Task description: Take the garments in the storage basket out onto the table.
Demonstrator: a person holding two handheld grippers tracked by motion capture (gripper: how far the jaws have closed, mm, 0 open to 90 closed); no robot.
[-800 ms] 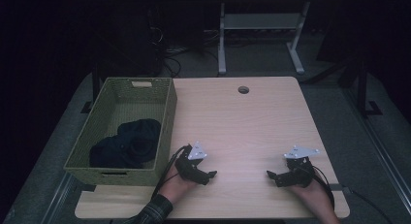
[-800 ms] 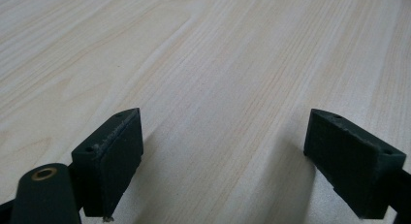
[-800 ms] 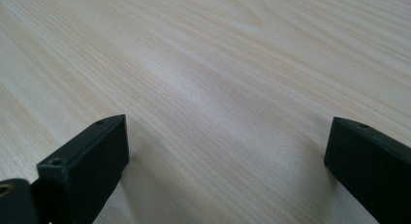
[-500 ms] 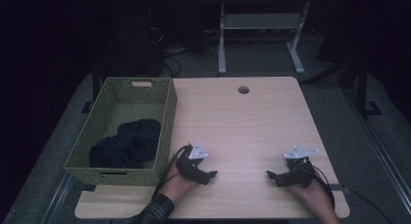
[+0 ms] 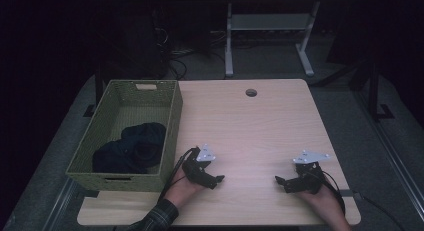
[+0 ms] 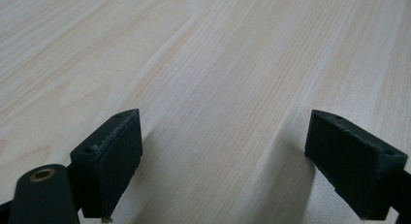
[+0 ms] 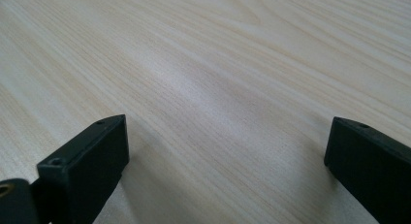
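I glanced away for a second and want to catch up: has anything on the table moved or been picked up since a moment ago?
Nothing has visibly changed. The left gripper and right gripper rest open and empty on the table, and the dark cloth lies in the green basket as before.

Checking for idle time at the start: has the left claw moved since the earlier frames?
No. The left claw sits at the same spot beside the green basket's near corner, jaws open.
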